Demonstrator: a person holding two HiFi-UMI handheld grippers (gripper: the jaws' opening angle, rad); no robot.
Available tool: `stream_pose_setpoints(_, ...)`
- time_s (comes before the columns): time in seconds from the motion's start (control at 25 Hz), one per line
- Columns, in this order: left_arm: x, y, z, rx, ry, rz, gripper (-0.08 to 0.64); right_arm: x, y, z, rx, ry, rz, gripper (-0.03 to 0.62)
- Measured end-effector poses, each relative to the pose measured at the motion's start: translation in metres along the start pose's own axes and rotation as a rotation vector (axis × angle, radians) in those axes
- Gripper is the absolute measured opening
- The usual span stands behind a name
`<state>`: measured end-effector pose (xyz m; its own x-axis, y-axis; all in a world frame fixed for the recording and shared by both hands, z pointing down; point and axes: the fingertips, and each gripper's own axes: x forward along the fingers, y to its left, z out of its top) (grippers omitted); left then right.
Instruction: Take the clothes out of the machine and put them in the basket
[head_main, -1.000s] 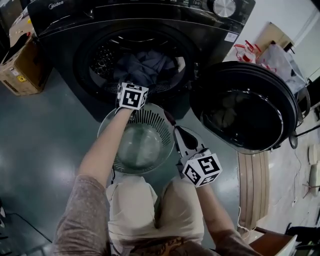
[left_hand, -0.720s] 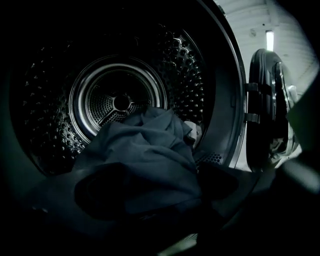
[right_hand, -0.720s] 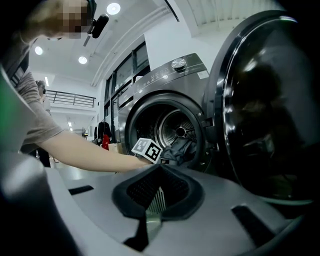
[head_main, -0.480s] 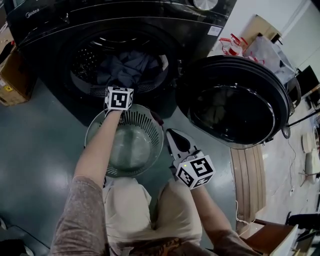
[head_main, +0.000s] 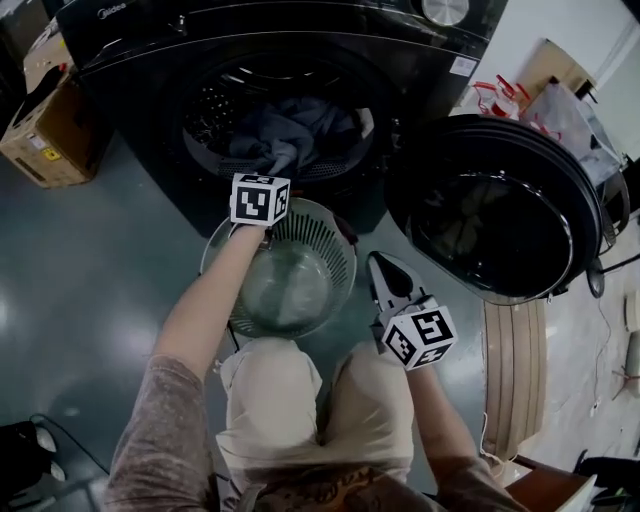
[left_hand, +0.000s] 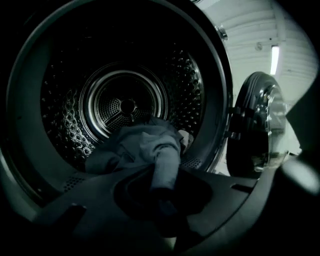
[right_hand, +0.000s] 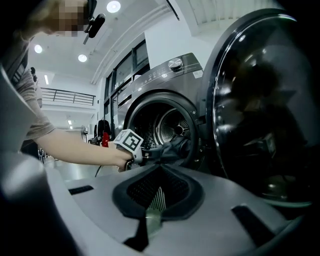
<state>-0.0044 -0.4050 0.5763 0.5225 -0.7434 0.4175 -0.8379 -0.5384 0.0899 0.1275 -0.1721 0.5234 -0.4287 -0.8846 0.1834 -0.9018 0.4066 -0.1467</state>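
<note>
Just closing the fingers of the left gripper (head_main: 272, 170) down narrow onto a fold of the grey clothes (left_hand: 145, 145) at the mouth of the machine (head_main: 150, 70) (meaning, probably, the pull-out beginning). Lying bunched and creased inside the drum (left_hand: 125, 105), one twisted tail reaching forward. Holding the right gripper (head_main: 380, 268) beside the basket (head_main: 325, 240), fingers together on nothing.

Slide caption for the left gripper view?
Left tool, jaws just closing, grips a grey garment at the drum mouth.
</note>
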Motion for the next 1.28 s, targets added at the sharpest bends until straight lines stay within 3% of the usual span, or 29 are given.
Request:
stream_pose_setpoints(0.36, -0.115, -0.041, -0.006, -0.028, -0.046, -0.111, 0.060, 0.012, 0.009, 0.009, 0.000, -0.020, 0.063, -0.003)
stream_pose_setpoints(0.56, -0.166, -0.066, -0.012, -0.001, -0.048, -0.154, 0.058, 0.022, 0.023, 0.011, 0.007, -0.030, 0.108, -0.003)
stream_pose_setpoints(0.72, -0.194, -0.090, -0.013, 0.042, -0.053, -0.199, 0.058, 0.025, 0.031, 0.012, 0.010, -0.035, 0.130, -0.003)
stream_pose_setpoints(1.04, -0.213, -0.111, -0.022, 0.026, -0.042, -0.234, 0.066, 0.025, 0.038, 0.011, 0.024, -0.042, 0.140, -0.003)
stream_pose_setpoints(1.12, -0.210, -0.108, -0.024, 0.025, -0.040, -0.210, 0.127, 0.025, 0.037, 0.012, 0.025, -0.042, 0.138, -0.003)
stream_pose_setpoints(1.2, -0.206, -0.104, -0.026, 0.033, -0.033, -0.189, 0.268, 0.024, 0.035, 0.012, 0.025, -0.043, 0.132, -0.003)
stream_pose_setpoints(1.28, -0.204, -0.100, -0.026, 0.039, -0.036, -0.172, 0.304, 0.023, 0.032, 0.012, 0.027, -0.044, 0.126, -0.003)
